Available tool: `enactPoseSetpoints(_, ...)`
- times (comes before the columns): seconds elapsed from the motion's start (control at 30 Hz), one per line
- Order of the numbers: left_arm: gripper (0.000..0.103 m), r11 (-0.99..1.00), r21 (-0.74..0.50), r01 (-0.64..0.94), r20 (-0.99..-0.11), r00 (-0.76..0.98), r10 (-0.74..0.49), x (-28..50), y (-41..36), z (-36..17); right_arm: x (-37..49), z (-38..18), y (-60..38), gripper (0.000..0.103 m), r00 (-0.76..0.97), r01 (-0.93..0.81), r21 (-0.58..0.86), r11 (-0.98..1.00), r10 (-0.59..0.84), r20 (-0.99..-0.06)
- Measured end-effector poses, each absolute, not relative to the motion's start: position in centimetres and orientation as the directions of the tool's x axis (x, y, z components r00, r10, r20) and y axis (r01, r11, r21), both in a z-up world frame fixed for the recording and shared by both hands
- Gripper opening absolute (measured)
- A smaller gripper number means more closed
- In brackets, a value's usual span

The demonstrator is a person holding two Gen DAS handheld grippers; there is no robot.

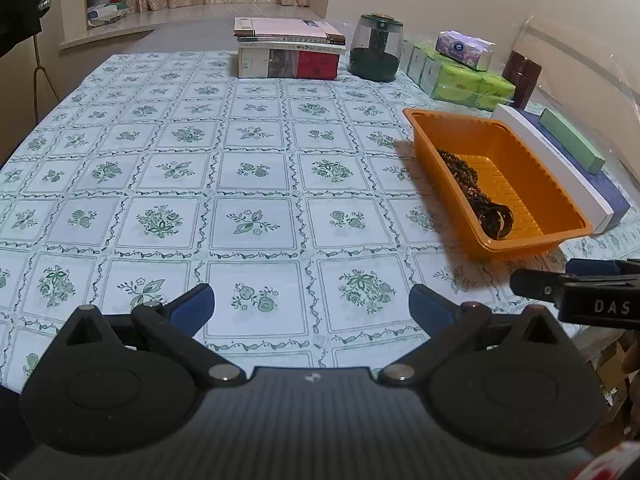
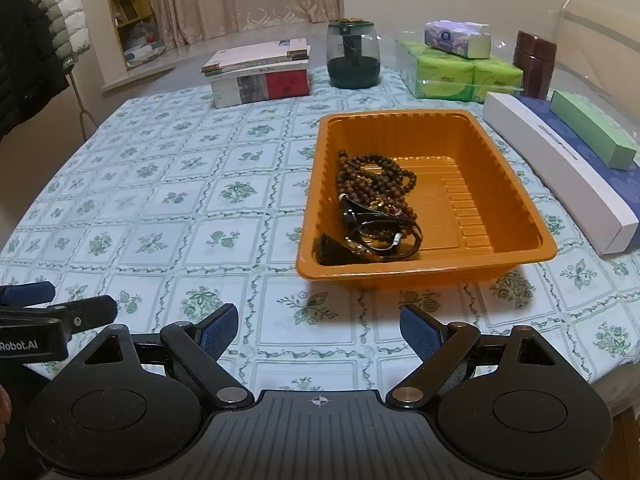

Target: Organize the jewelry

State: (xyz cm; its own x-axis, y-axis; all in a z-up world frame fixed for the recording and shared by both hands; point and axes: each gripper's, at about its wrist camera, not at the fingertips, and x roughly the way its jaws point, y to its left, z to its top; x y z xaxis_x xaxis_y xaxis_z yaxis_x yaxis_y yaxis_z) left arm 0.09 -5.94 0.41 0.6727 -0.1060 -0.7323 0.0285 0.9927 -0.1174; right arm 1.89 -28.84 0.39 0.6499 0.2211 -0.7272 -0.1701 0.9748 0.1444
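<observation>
Inside the orange tray, beads and watch lie; both grippers' fingers spread, empty.

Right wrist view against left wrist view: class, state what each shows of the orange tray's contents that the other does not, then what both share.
Only the right wrist view shows the contents plainly: a pile of brown beads and, nearer the camera, a dark strap-like piece that may be a watch. Only the left wrist view shows the tray from its side, so the near wall hides most of the pile, leaving just a thin line of beads. Both share the orange tray on the floral tablecloth, the book stack, and open grippers, the left gripper and right gripper, holding nothing.
</observation>
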Motion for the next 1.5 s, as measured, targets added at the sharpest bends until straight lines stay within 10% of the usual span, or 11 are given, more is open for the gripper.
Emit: enactPoseSetpoints(1.5, 0.103, 0.995, -0.098, 0.024, -0.738, 0.669, -0.089, 0.6, -6.3, 0.0, 1.9, 0.1, -28.0, 0.088, 0.652, -0.184, 0.126, 0.975, 0.217, -0.727)
